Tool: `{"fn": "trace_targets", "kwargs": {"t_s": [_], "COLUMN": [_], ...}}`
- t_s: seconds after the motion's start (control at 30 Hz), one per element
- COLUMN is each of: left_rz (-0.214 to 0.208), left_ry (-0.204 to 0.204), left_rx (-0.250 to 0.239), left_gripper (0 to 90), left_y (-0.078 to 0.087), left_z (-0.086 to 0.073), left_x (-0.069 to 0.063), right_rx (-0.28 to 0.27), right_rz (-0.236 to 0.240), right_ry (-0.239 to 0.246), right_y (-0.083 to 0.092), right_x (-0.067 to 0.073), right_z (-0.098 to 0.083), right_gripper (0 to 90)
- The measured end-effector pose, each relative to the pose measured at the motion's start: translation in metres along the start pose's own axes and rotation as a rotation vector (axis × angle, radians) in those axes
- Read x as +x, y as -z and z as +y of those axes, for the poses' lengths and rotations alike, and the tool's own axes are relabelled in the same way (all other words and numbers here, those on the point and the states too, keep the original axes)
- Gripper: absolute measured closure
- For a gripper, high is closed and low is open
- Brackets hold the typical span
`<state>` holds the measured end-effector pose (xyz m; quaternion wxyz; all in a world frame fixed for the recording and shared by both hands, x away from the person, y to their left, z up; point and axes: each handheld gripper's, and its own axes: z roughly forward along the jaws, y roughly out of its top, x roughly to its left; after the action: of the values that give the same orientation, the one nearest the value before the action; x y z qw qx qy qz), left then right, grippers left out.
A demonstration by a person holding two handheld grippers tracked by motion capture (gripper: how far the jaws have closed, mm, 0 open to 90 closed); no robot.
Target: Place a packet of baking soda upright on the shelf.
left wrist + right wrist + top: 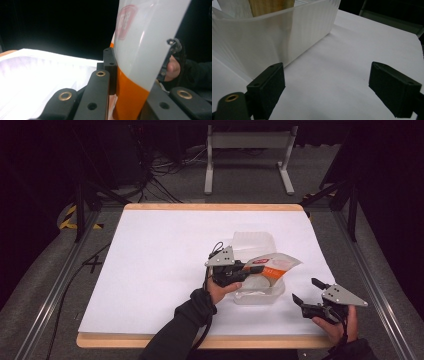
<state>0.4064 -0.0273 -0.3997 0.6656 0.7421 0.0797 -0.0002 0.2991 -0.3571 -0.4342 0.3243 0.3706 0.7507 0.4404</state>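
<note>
Left tool (125,82) — probably clamping packet (147,42).

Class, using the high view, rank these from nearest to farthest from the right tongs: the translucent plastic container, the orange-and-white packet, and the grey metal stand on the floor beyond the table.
1. Translucent plastic container: on the table, just to the left of the right tongs.
2. Orange-and-white packet: above the container, clamped in the left tongs.
3. Grey metal stand: on the floor beyond the table's far edge.
</note>
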Motion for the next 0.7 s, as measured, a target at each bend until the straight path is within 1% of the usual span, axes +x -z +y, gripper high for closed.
{"fn": "trace_targets", "kwargs": {"t_s": [0.1,0.27,0.37,0.53,0.7], "left_rz": [0.008,0.030,0.032,0.044,0.039], "left_ry": [0.006,0.000,0.002,-0.022,-0.013], "left_rx": [0.013,0.037,0.045,0.071,0.077], "left_gripper": [89.7,89.7,89.7,89.6,89.0], "left_y": [0.0031,0.0063,0.0075,0.0073,0.0086], "left_z": [-0.0026,-0.0047,-0.0053,-0.0024,-0.0043], "left_x": [0.0025,0.0035,0.0039,0.0017,0.0040], "right_rx": [0.000,0.001,0.005,0.008,0.007], "right_rz": [-0.003,-0.003,0.000,0.005,0.005], "right_ry": [0.004,0.008,0.012,0.021,0.022], "right_y": [0.0004,-0.0001,-0.0003,-0.0010,-0.0007], "right_x": [0.0000,0.0001,0.0008,0.0020,0.0018], "right_z": [0.0000,-0.0003,-0.0003,-0.0001,-0.0001], "right_gripper": [14.1,14.0,14.0,14.0,14.0]}}
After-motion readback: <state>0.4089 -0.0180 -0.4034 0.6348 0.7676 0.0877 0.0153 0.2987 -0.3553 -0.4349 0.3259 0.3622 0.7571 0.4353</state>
